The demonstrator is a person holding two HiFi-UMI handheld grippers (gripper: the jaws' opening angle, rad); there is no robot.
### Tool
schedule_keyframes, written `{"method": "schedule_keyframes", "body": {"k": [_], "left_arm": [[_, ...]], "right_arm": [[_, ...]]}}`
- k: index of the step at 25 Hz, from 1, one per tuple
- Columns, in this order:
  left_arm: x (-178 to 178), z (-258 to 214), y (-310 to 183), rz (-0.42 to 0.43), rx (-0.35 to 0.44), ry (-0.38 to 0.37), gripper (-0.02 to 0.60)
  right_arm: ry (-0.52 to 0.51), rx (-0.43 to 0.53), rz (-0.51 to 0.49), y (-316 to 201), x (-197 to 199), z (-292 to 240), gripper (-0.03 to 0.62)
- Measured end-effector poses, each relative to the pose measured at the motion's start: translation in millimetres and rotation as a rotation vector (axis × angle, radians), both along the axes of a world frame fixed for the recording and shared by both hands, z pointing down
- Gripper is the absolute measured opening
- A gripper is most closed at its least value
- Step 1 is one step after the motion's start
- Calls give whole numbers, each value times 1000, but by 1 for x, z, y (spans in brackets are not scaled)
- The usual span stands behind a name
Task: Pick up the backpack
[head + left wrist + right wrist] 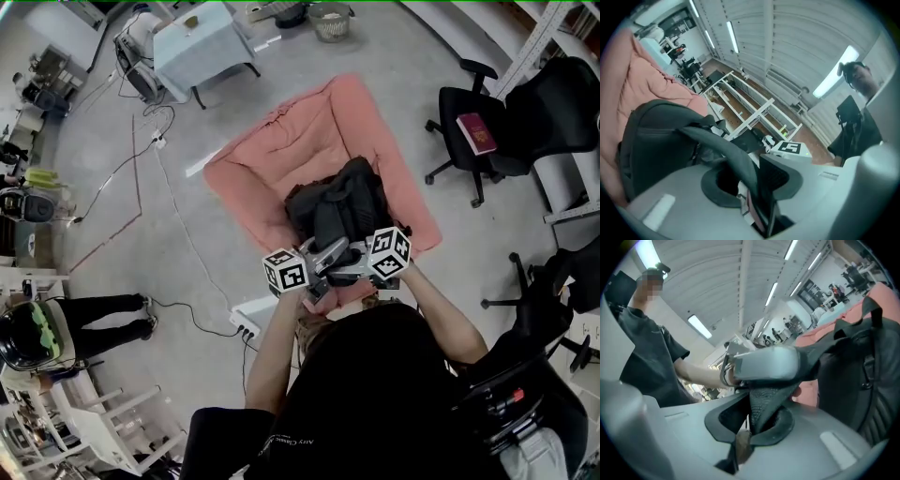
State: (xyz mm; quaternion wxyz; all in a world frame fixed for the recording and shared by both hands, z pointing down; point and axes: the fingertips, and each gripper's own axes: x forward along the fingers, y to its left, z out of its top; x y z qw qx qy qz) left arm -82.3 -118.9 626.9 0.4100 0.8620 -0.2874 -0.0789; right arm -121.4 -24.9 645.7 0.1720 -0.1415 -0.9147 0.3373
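Head view only: 1 black backpack (342, 202) lies on 1 pink cushion (281, 150) on the floor, long axis running away from the person, strap end nearest them. 2 grippers meet at that end. Right gripper view: right gripper (750, 427) clamped narrow on a mesh strap (764, 401). Left gripper view: left gripper (754, 187) jaws partly apart, grey strap (731, 150) passing between them
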Motion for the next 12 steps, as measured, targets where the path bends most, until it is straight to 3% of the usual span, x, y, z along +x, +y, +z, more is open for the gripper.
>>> {"method": "schedule_keyframes", "body": {"k": [1,3,6,9,10,12], "left_arm": [[2,4,2,26,3,-34,134],[7,6,3,72,-2,-42,144],[10,2,-10,63,-32,48,124],[12,2,-23,24,-93,147,67],[12,5,-24,12,-106,138,41],[9,9,-24,-34,-91,46,21]], "right_arm": [[33,29,-36,6,4,5,37],[84,100,-95,12,12,9,37],[133,188,-147,9,17,10,37],[145,178,-172,3,21,13,40],[148,176,-173,3,22,16,46],[152,203,-132,-1,25,31,69]]}}
